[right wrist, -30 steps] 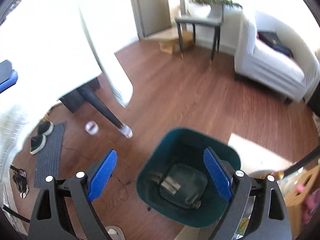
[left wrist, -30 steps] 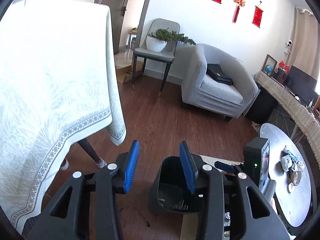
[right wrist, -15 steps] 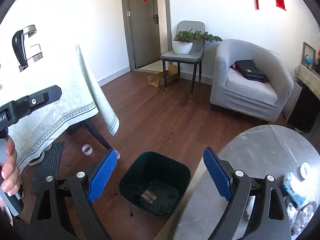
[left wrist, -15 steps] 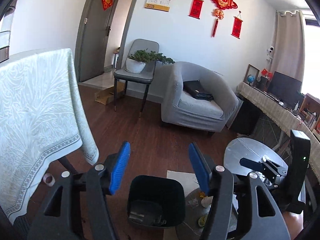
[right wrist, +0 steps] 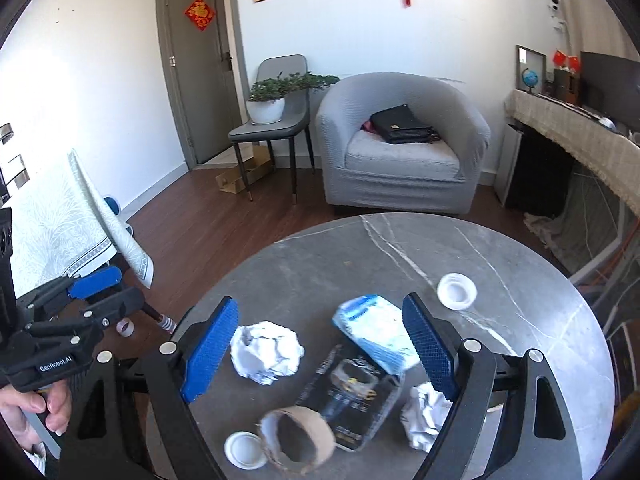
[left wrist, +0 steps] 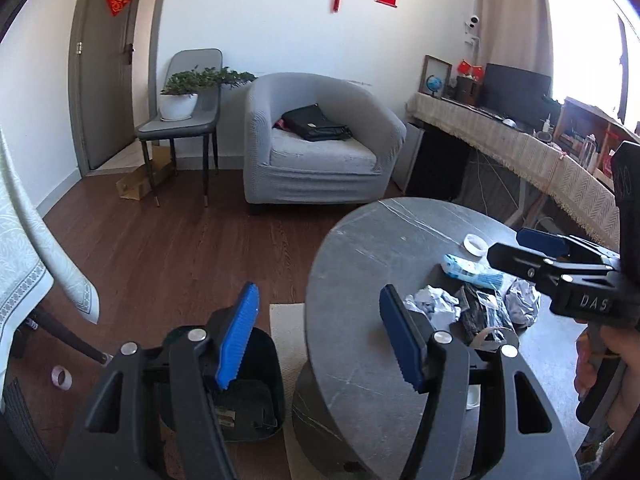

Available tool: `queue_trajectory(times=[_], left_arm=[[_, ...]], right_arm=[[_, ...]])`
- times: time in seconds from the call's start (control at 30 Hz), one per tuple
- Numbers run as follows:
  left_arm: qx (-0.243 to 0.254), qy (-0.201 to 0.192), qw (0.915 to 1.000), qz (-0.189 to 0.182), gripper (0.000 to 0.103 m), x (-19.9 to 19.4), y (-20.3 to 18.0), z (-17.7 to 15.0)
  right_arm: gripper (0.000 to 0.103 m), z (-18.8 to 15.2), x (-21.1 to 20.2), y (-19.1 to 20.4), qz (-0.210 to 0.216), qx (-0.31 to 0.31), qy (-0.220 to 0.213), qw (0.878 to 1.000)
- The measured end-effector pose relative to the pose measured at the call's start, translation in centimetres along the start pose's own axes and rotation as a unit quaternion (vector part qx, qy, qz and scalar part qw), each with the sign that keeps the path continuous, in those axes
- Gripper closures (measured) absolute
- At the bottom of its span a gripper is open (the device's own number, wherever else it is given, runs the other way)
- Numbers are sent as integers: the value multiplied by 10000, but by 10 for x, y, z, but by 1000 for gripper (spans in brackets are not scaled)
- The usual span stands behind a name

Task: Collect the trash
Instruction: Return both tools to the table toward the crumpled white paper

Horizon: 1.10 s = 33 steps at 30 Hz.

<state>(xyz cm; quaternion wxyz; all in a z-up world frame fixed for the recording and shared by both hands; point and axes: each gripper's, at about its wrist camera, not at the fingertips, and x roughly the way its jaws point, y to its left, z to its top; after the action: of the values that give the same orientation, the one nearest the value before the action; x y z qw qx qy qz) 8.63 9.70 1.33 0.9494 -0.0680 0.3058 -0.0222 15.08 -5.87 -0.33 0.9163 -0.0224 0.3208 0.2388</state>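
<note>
Trash lies on a round grey marble table [right wrist: 400, 248]: a crumpled white paper [right wrist: 266, 350], a blue-white packet [right wrist: 374, 330], a black plastic package [right wrist: 352, 392], a second crumpled paper [right wrist: 426, 412], a cardboard roll [right wrist: 298, 440] and two white lids [right wrist: 457, 291] [right wrist: 244, 450]. My right gripper [right wrist: 320, 348] is open and empty above the pile. My left gripper [left wrist: 320, 336] is open and empty, over the table's left edge [left wrist: 320, 280]. A dark bin [left wrist: 256, 396] stands on the floor beside the table.
A grey armchair [left wrist: 320, 140] with a black bag stands behind the table. A chair with a potted plant [left wrist: 180, 96] is by the door. A cloth-covered table [left wrist: 24, 248] hangs at the left. A tape roll [left wrist: 61, 376] lies on the floor.
Both grippers have lifted and swung right, from over the bin to the round table. The trash pile has come under the right gripper. Both stayed open.
</note>
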Motion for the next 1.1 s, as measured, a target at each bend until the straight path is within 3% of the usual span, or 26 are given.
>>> queue_trajectory(times=[0.47,0.7,0.8,0.87,1.1], left_arm=[[-80,353,9964,-769,35,47,-51,-6],[-3,643,9949,-783,35,67,-74,-14],[-164,751,9933,-860,38,72,-75,-13],[-196,875,9925,-826,49,76,-74,-14],[-260,848,9920,-903,52,73,-72,-14]], right_arm=[[20,-38,-33,-62,124,337,153,9992],[20,-55,-41,-78,247,482,342,9979],[20,-60,-42,-82,354,528,445,9970],[20,-64,-39,-86,450,630,553,9955],[26,-70,-32,-90,556,781,779,9923]])
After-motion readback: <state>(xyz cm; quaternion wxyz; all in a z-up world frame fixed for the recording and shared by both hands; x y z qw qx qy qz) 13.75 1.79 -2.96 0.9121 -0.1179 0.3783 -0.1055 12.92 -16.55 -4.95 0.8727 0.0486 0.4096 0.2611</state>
